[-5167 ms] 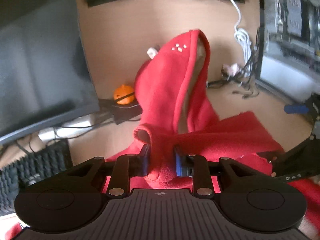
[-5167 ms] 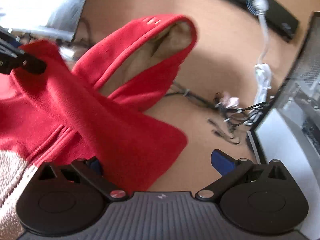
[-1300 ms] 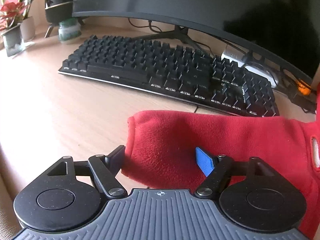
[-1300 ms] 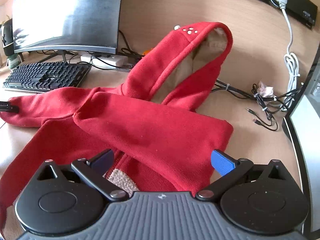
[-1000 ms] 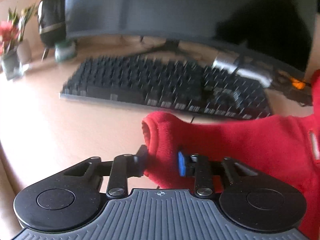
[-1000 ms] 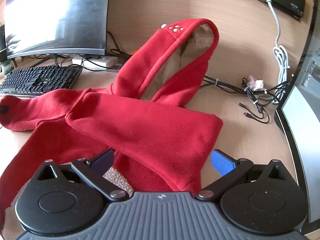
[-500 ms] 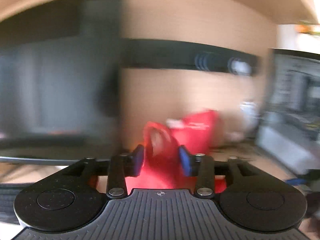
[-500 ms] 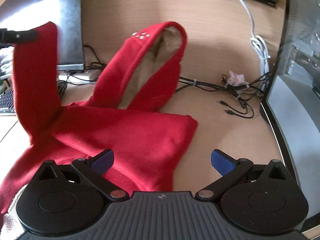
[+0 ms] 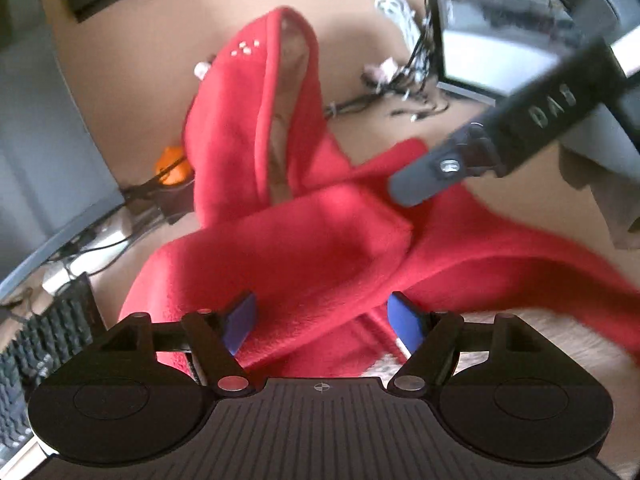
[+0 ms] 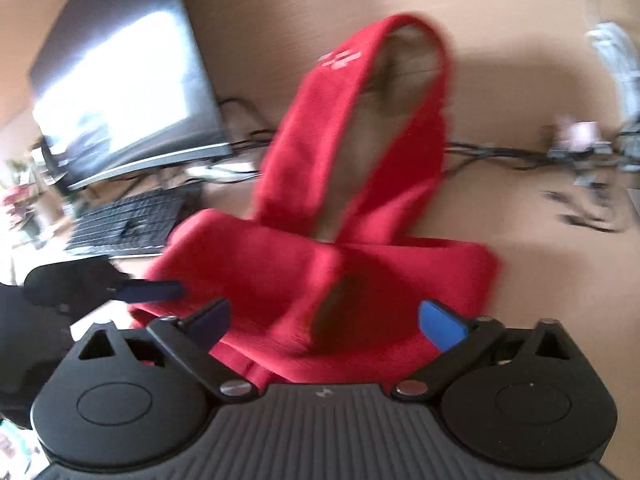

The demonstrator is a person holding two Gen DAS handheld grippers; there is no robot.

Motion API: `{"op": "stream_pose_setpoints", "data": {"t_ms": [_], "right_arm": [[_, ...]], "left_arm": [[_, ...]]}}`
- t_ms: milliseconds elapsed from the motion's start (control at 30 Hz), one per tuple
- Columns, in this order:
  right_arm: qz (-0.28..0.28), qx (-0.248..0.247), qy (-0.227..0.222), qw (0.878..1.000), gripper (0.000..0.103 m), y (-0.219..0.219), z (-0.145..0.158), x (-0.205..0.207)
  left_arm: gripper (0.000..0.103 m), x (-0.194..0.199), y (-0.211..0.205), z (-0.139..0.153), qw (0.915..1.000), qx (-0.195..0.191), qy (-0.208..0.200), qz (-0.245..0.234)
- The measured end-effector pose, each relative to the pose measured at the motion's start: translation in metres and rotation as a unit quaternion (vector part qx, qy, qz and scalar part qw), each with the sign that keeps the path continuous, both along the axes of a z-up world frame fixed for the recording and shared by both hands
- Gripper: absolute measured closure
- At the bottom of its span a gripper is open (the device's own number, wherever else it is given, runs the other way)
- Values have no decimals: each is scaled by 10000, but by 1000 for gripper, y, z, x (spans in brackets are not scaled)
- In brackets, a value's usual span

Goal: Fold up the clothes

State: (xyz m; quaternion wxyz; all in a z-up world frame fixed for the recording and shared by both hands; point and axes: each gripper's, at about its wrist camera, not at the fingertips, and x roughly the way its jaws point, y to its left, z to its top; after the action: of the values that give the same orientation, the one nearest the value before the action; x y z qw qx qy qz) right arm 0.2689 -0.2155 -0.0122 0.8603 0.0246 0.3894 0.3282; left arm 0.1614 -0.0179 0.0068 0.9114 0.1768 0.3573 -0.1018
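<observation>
The red hoodie point(image 9: 304, 248) lies on the wooden desk point(image 10: 560, 272), its hood point(image 10: 360, 120) standing up against the back panel. Both sleeves point(image 10: 400, 276) are folded across the chest. The left gripper point(image 9: 322, 322) is just over the near sleeve, with its jaws wide apart and holding nothing. The right gripper point(image 10: 324, 320) is also wide open and empty, above the folded sleeves. A monitor point(image 10: 120, 92) and a keyboard point(image 10: 128, 224) stand to the left of the hoodie. 1 bundle of cables point(image 10: 580, 160) lies to the right.
</observation>
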Motion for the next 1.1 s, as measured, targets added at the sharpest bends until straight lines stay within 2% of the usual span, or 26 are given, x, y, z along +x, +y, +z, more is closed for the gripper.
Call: {"op": "stream_pose_setpoints", "data": {"t_ms": [67, 100, 133, 233, 267, 367, 400, 433, 533, 600, 667, 800, 867, 1033, 1067, 1100], "right_arm": [[167, 54, 232, 9996, 31, 15, -12, 14], [205, 72, 398, 9990, 45, 22, -19, 21], [248, 189, 602, 9977, 54, 26, -25, 28], [360, 604, 884, 9936, 66, 30, -33, 39], [413, 686, 878, 9929, 67, 31, -33, 40], [529, 852, 862, 9912, 75, 36, -34, 43], [498, 866, 883, 9911, 83, 37, -34, 45], [457, 900, 906, 9908, 88, 36, -33, 48], [340, 1164, 803, 9894, 91, 22, -18, 48], [247, 1289, 537, 9899, 91, 4, 0, 43], [134, 1325, 292, 9907, 91, -13, 16, 39], [-220, 825, -2, 9964, 91, -34, 24, 34], [-415, 521, 135, 9977, 91, -38, 13, 33], [-539, -143, 298, 9980, 90, -31, -14, 26], [-547, -272, 230, 9979, 88, -27, -15, 25], [-557, -364, 151, 9977, 83, -24, -13, 25]], "left_arm": [[35, 5, 0, -8, 9998, 203, 16, 74], [35, 8, 1, -12, 9996, 268, 32, 106], [35, 11, 2, -13, 9996, 258, 67, 129], [40, 18, 3, -19, 9994, 300, 151, 128], [43, 19, 3, -22, 9993, 308, 176, 122], [69, 24, 2, -25, 9995, 204, 208, 123], [82, 27, 2, -24, 9996, 153, 216, 140], [83, 30, 1, -22, 9996, 90, 229, 161], [85, 37, 0, -8, 9990, -329, 257, 183], [85, 38, -6, 4, 9976, -657, 211, 99], [85, 40, -16, 12, 9965, -823, 136, -77], [85, 49, -41, 5, 9955, -822, 210, -412], [83, 52, -48, -7, 9953, -744, 380, -490], [72, 51, -47, -20, 9934, -761, 665, -543], [71, 51, -46, -19, 9928, -800, 689, -560], [67, 51, -44, -17, 9922, -841, 711, -578]]}}
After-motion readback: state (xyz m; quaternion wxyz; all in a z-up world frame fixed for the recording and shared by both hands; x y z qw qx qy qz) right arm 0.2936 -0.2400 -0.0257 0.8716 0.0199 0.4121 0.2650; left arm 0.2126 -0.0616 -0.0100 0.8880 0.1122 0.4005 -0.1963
